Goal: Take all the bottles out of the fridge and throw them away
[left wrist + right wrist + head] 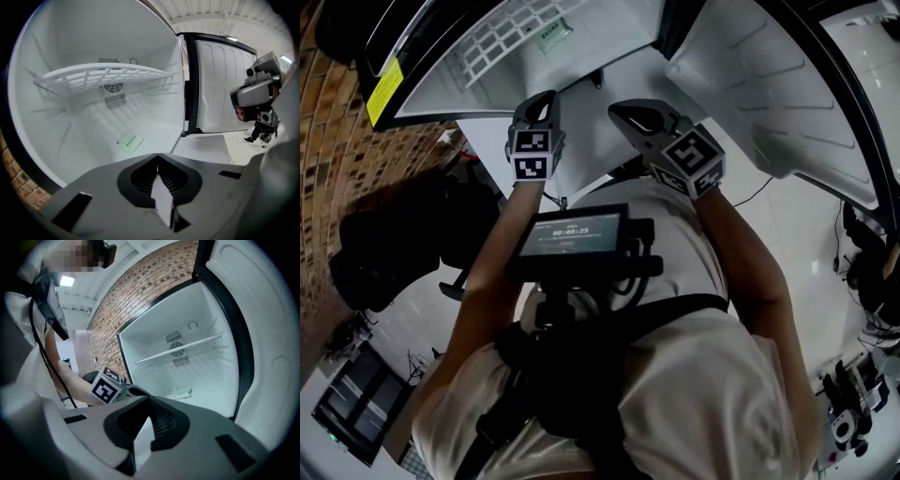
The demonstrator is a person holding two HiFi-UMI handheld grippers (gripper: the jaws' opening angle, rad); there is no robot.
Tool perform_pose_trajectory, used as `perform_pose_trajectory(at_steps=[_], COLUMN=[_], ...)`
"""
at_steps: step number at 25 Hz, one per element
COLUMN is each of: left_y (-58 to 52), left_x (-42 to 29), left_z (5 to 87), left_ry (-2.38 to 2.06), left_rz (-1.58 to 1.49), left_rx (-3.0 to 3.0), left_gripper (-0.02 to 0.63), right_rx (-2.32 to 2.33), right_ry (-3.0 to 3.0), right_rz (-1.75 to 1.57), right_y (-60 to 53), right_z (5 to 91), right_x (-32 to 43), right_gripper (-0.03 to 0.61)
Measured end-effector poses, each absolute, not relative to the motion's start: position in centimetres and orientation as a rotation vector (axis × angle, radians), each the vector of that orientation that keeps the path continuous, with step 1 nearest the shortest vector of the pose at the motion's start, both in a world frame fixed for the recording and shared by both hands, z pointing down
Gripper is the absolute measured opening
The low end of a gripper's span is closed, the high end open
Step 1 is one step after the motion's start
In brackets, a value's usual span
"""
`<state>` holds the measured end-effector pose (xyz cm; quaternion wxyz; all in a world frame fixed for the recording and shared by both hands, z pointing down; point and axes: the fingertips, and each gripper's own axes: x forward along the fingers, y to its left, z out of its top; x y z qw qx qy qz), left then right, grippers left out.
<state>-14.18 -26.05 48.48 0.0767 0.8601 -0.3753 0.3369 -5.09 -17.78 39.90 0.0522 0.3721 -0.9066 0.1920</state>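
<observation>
Label (pixel 130 143) in fridge (pixel 56 126) — print illegible

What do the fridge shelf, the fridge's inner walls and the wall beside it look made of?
Fridge shelf: white grid of flat slats, probably moulded plastic, possibly coated wire.
Fridge inner walls: smooth white with a soft sheen and moulded ribs, likely a plastic liner.
Side wall: reddish-brown brick, matte, mortar lines visible.

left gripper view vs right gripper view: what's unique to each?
Left gripper view only: the right gripper, seen side on.
Right gripper view only: the brick wall, the left gripper and the person's forearm.
Both: the open fridge with no bottles visible, its wire shelf, the back vent and a label on its floor. Each view's own jaws are together, with nothing between them.
</observation>
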Motion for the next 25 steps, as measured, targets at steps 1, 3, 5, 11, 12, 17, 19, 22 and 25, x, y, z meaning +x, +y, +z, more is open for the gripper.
perform_pose_trajectory(at_steps=[1,3,5,11,12,17,19,22,25], left_y=[-26.4,-27.0,-27.5,-31.0,-31.7,-35.6,-37.4,-39.6,-40.6], left_x=[-13.7,-12.6,-11.3,-8.4,-7.9,-5.6,-5.5,-6.2,-6.0], left_z=[48.6,48.8,49.2,51.0,51.3,53.1,53.7,54.5,55.4], left_ry=[-1.127,-1.13,-1.131,-1.148,-1.138,-1.112,-1.128,-1.124,-1.053], left_rz=[1.02,1.057,1.118,1.38,1.415,1.588,1.674,1.812,1.879], left_rx=[2.579,2.59,2.614,2.609,2.608,2.591,2.572,2.551,2.554], left_gripper=[0.012,0.012,0.012,0.069,0.081,0.186,0.187,0.187,0.187], right_rx=[1.119,1.095,1.073,0.953,0.944,0.942,0.973,1.029,1.073], right_ry=[-2.763,-2.767,-2.767,-2.807,-2.81,-2.772,-2.767,-2.751,-2.724], right_rz=[0.585,0.6,0.625,0.631,0.654,0.705,0.694,0.707,0.728], right_y=[-17.9,-17.9,-18.0,-18.2,-18.0,-17.5,-17.7,-17.9,-17.7], right_z=[40.0,40.4,41.0,40.7,40.5,40.9,41.5,41.7,41.9], right_x=[-4.7,-3.7,-2.8,-1.3,-1.2,1.1,2.3,3.0,3.3], right_gripper=[-0.008,-0.008,-0.008,-0.008,-0.008,-0.008,-0.008,-0.008,-0.008])
